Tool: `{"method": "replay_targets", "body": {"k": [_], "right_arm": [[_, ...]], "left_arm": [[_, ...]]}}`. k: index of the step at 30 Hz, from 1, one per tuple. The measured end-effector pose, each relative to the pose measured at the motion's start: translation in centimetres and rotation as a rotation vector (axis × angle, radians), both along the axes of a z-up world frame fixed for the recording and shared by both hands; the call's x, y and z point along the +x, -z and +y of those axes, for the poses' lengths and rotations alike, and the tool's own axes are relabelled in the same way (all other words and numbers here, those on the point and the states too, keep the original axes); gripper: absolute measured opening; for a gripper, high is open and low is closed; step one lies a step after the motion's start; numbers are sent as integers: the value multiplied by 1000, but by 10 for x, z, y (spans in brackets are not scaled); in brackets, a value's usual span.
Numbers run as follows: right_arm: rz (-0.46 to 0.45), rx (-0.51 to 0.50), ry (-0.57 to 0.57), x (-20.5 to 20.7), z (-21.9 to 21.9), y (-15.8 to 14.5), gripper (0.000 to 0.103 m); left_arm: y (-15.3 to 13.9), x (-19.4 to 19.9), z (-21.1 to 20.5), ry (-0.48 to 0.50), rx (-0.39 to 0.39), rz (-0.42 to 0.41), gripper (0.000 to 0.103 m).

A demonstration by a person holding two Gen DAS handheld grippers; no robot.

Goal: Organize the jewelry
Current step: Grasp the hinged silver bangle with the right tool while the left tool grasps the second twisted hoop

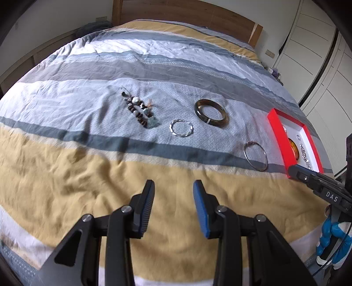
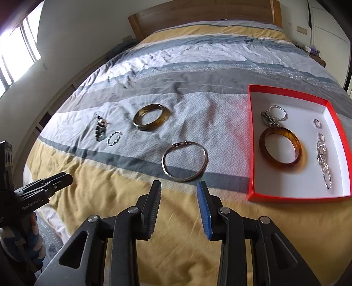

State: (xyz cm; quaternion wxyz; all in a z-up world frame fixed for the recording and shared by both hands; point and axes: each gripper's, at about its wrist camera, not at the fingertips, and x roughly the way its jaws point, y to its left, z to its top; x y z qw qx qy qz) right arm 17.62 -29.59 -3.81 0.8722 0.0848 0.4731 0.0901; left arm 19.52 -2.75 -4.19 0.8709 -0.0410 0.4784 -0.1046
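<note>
On the striped bedspread lie a dark beaded string (image 1: pixel 138 110) (image 2: pixel 100 129), a small silver twisted bangle (image 1: pixel 181 128) (image 2: pixel 114 138), a thick brown-green bangle (image 1: pixel 210 112) (image 2: pixel 151 117) and a thin metal hoop bangle (image 1: pixel 255 155) (image 2: pixel 184 161). A red box with a white inside (image 1: pixel 277 135) (image 2: pixel 250 140) holds an amber bangle (image 2: pixel 280 147), a silver chain (image 2: pixel 323 158), a ring (image 2: pixel 316 123) and other silver pieces. My left gripper (image 1: pixel 173 187) hangs open over the yellow stripe, nothing between its pads. My right gripper (image 2: pixel 178 187) is open just short of the thin hoop, empty.
A wooden headboard (image 2: pixel 198 15) stands at the far end of the bed. White wardrobe doors (image 1: pixel 319 55) line the right side, a window (image 2: pixel 15 50) the left. A gloved hand (image 1: pixel 334 242) holds the right gripper's handle at the bed's near edge.
</note>
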Motion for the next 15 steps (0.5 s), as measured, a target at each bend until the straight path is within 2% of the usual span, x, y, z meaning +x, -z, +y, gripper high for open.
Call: {"method": "replay_targets", "body": {"k": [5, 8, 15], "right_arm": [[55, -43, 11, 36, -3, 29, 31], [80, -50, 3, 47, -2, 43, 23], [91, -52, -11, 61, 6, 59, 23]], "left_arm": [[20, 40, -20, 9, 8, 3, 35], [32, 62, -26, 4, 9, 7, 35], [47, 103, -32, -18, 1, -5, 35]]}}
